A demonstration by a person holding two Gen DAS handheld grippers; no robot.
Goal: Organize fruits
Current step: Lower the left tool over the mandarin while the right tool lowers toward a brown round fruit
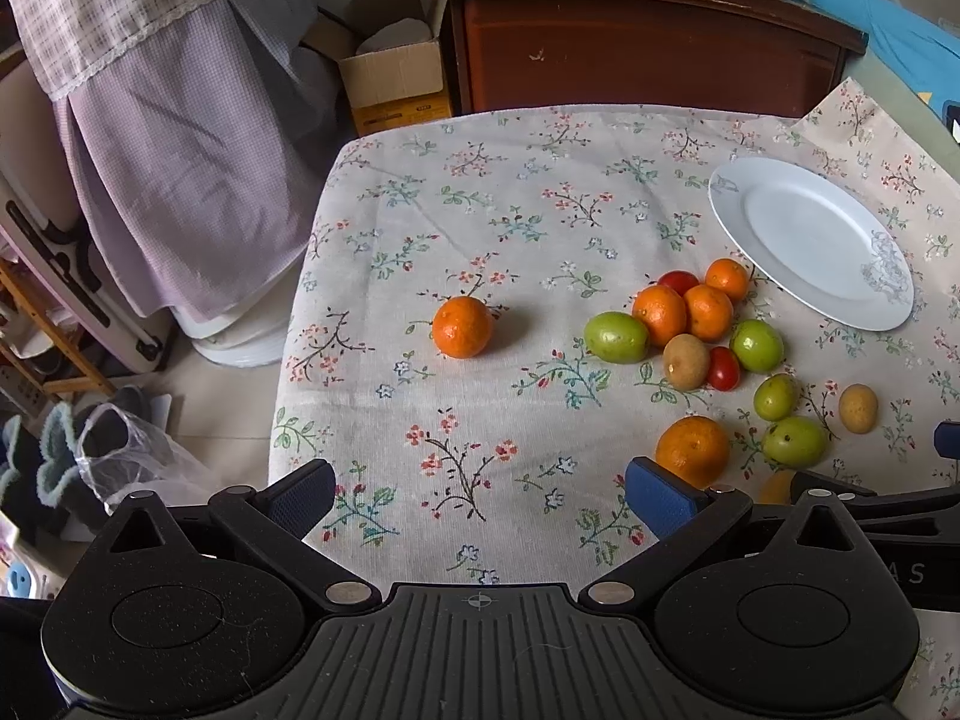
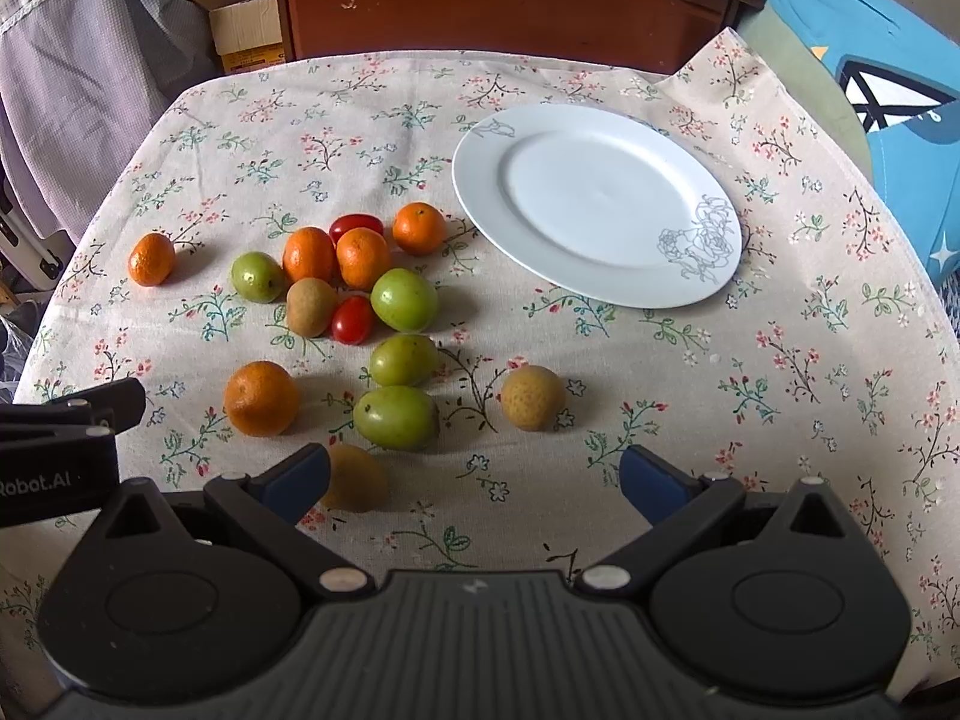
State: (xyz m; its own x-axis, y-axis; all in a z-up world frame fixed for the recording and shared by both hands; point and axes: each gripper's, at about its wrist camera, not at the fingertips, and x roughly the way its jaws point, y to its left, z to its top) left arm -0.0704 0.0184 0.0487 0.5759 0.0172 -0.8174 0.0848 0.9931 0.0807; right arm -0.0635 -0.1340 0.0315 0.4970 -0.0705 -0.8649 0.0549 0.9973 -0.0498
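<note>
Loose fruit lies on a floral tablecloth (image 2: 780, 372): several oranges, green fruits, brown longans and two cherry tomatoes. One orange (image 1: 462, 326) sits apart at the left. An empty white plate (image 2: 540, 138) lies behind the pile, also seen in the left wrist view (image 1: 810, 234). My left gripper (image 1: 480, 495) is open above bare cloth, an orange (image 1: 692, 450) just past its right finger. My right gripper (image 2: 474, 474) is open, a brown fruit (image 2: 354, 477) beside its left finger and a green fruit (image 2: 395, 417) just ahead.
A dark wooden cabinet (image 1: 648, 42) stands behind the table, with a cardboard box (image 1: 393, 69) to its left. Purple cloth (image 1: 174, 138) hangs over furniture at the left, and a plastic bag (image 1: 120, 456) lies on the floor. A blue cushion (image 2: 888, 60) is at the right.
</note>
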